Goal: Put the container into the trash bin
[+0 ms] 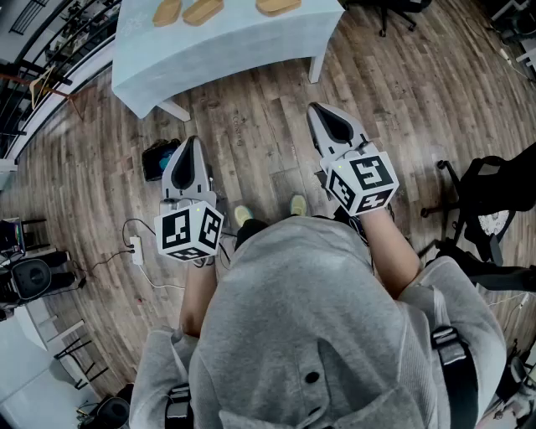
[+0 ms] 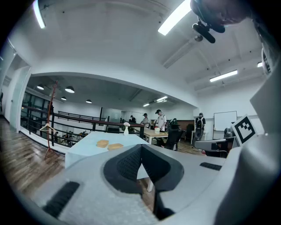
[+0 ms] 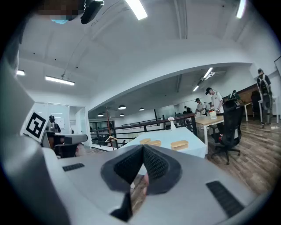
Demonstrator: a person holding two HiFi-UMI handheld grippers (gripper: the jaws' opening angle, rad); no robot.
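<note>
Facing the desk, the left tool and right tool are both fully closed and empty. Three containers lie on the desk.

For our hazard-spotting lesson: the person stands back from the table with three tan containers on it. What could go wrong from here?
1. Three look-alike containers lie on the table, so the wrong one might be taken.
2. A power strip and its cable lie on the floor at the person's left: a possible trip.
3. No trash bin shows in any view, so the drop-off may need searching.
</note>
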